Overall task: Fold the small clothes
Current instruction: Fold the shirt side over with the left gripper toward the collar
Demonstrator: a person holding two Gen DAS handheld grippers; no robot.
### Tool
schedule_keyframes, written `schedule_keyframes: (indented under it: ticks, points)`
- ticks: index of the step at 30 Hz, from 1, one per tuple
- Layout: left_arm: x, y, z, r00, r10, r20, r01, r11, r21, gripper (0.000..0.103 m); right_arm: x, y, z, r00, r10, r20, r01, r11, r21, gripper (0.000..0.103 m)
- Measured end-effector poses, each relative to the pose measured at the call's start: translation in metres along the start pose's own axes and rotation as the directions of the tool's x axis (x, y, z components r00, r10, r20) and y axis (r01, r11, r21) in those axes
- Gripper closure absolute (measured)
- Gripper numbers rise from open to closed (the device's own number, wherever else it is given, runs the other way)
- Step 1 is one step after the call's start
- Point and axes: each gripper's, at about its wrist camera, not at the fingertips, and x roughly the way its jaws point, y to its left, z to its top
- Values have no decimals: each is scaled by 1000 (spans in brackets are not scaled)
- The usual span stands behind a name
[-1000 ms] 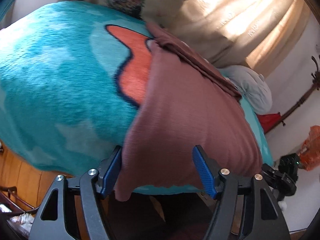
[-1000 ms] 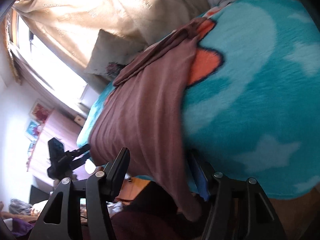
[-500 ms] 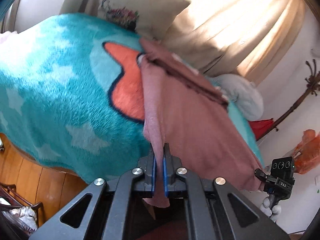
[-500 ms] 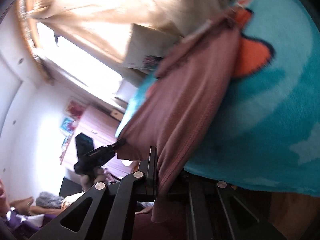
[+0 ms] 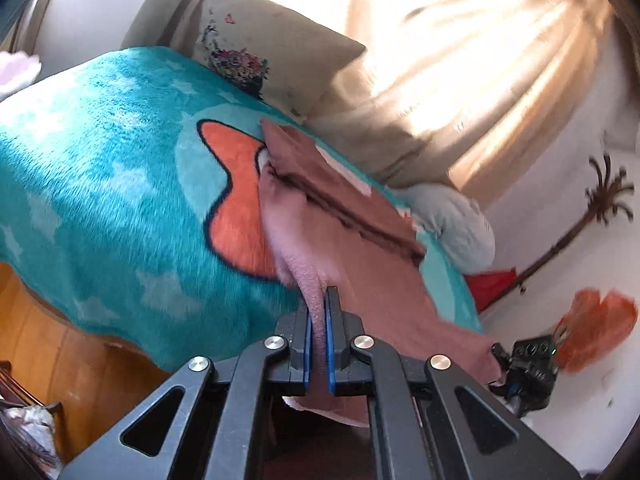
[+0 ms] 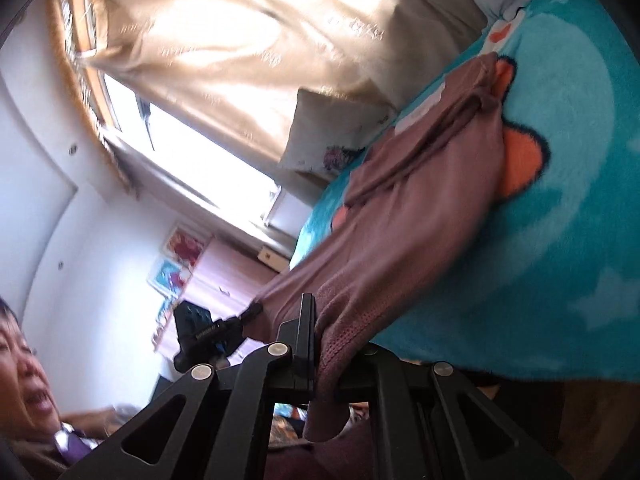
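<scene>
A dusty-pink garment (image 5: 352,248) lies on a teal blanket with an orange patch (image 5: 100,200). My left gripper (image 5: 319,320) is shut on the garment's near left corner, cloth pinched between its blue pads. In the right wrist view the same garment (image 6: 420,208) stretches away over the blanket (image 6: 560,220). My right gripper (image 6: 320,320) is shut on its other near corner, which hangs down past the fingers. Both corners are lifted off the blanket edge. The far end with dark straps stays on the blanket.
A beige pillow with a flower print (image 5: 260,52) and tan curtains (image 5: 460,60) stand behind the bed. A grey cushion (image 5: 452,224) lies at its far corner. Wooden floor (image 5: 52,340) runs below the blanket edge. A person's face (image 6: 20,368) shows at lower left.
Both grippers were open around the garment's near edge a second ago. They closed on it and have since lifted and pulled the corners back from the bed.
</scene>
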Motion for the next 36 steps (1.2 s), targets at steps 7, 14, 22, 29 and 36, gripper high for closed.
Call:
schedule_keyframes:
  ticks: [7, 14, 22, 29, 36]
  points:
    - [68, -4, 78, 998, 47, -30, -49, 998, -37, 98, 34, -18, 85, 999, -4, 48, 1, 998, 70, 96]
    - [174, -5, 154, 986, 130, -103, -138, 987, -78, 98, 96, -73, 176, 997, -61, 36, 51, 970, 238, 95]
    - [259, 46, 203, 978, 140, -156, -183, 933, -311, 97, 105, -185, 234, 940, -245, 238, 81, 837, 541, 44]
    - [223, 39, 225, 980, 192, -46, -197, 949, -246, 65, 98, -126, 245, 907, -387, 164, 339, 904, 259, 40]
    - [199, -3, 189, 969, 231, -94, -231, 973, 11, 63, 157, -49, 203, 838, -536, -101, 503, 831, -236, 69]
